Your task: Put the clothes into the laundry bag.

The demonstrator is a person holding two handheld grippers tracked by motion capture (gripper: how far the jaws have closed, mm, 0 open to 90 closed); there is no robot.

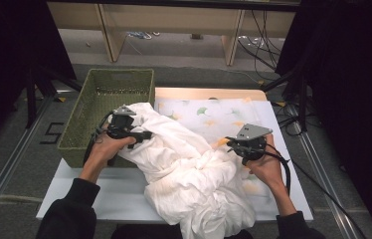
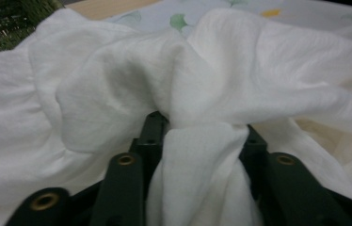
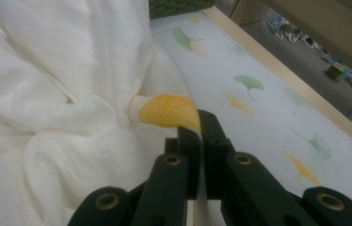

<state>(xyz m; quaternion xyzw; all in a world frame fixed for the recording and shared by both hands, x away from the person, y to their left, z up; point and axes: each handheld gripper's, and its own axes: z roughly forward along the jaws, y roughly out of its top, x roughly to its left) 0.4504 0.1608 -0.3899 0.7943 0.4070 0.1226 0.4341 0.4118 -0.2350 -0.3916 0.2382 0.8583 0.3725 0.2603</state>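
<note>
A white sheet (image 1: 189, 169) lies bunched in a heap across the middle of the table (image 1: 74, 196), its near end spilling over the front edge. Under it lies a printed cloth (image 1: 214, 114) with green and yellow leaf motifs, flat on the far right part of the table. A green woven basket (image 1: 109, 94) stands at the far left corner, just beside the heap.

My left gripper (image 1: 141, 135) sits at the heap's left side, next to the basket. In the left gripper view, a thick gather of the white sheet (image 2: 197, 155) passes between my jaws, which are clamped around it; folds rise on both sides above them.

My right gripper (image 1: 233, 144) sits at the heap's right side, over the printed cloth. In the right gripper view, my jaws are pressed together on a thin edge of the printed cloth (image 3: 259, 117), a yellow leaf motif curling up just ahead of the tips, touching the white sheet (image 3: 56, 94).

My hands are well apart, with the heap between them.
</note>
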